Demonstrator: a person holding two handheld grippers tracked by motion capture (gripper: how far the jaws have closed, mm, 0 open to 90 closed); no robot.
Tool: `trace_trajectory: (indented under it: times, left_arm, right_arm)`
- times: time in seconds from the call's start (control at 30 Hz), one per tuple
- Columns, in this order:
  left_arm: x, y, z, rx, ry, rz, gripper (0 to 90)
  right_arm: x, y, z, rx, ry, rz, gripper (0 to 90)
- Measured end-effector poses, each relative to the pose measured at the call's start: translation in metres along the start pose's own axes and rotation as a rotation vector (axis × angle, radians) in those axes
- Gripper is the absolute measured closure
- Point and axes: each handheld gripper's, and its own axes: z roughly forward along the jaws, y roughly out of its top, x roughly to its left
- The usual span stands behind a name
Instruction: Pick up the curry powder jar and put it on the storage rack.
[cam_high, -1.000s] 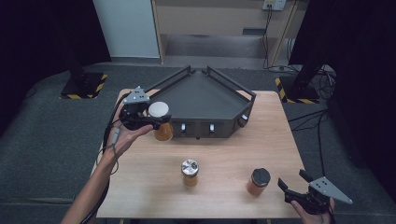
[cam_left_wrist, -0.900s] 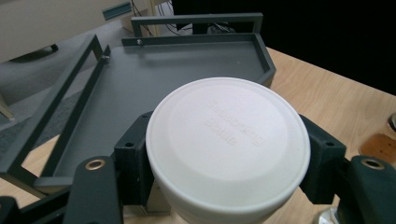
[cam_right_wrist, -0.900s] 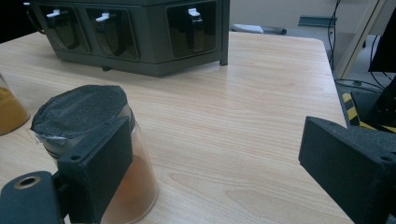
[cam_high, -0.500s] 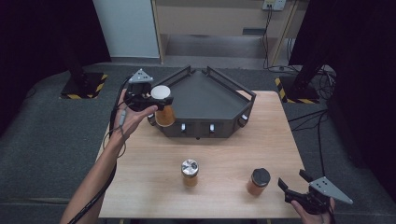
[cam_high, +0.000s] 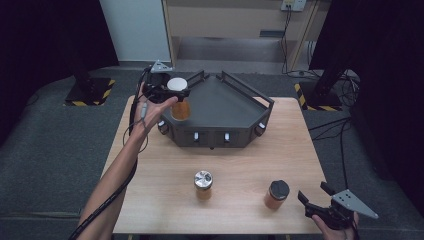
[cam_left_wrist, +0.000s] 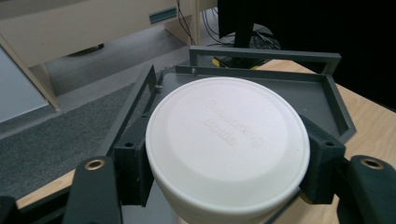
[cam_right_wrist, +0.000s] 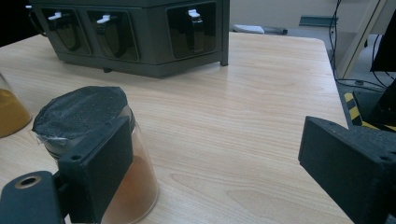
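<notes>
The left gripper (cam_high: 167, 91) has its jaws clamped on the white-lidded jar (cam_high: 178, 98) of amber contents, held in the air above the left corner of the dark grey rack (cam_high: 235, 112). Nearer the person than the rack, a silver-lidded jar (cam_high: 203, 184) and a black-lidded jar (cam_high: 276, 194) stand on the wooden surface (cam_high: 280, 150). The right gripper (cam_high: 320, 205) rests just beside the black-lidded jar, its jaws standing apart and holding nothing.
</notes>
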Motion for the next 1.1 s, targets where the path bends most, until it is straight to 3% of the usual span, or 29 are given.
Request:
trace_trajectory:
  times: [0.33,0.53,0.77,1.1]
  left_arm:
    - [0.002,0.005,0.021,-0.005,0.047,-0.051,32.7]
    - [0.010,0.002,0.036,0.019,0.072,-0.089,32.7]
    - [0.008,-0.002,0.045,0.043,0.088,-0.072,32.7]
    - [0.012,-0.012,0.053,0.058,0.103,-0.097,32.7]
  right_arm:
    - [-0.001,0.000,0.000,0.000,0.003,0.002,10.1]
    - [-0.001,0.000,0.000,0.001,0.003,0.003,10.1]
    - [-0.001,0.000,-0.001,0.000,0.003,0.004,10.1]
    - [-0.001,0.000,-0.001,-0.001,0.005,0.006,10.1]
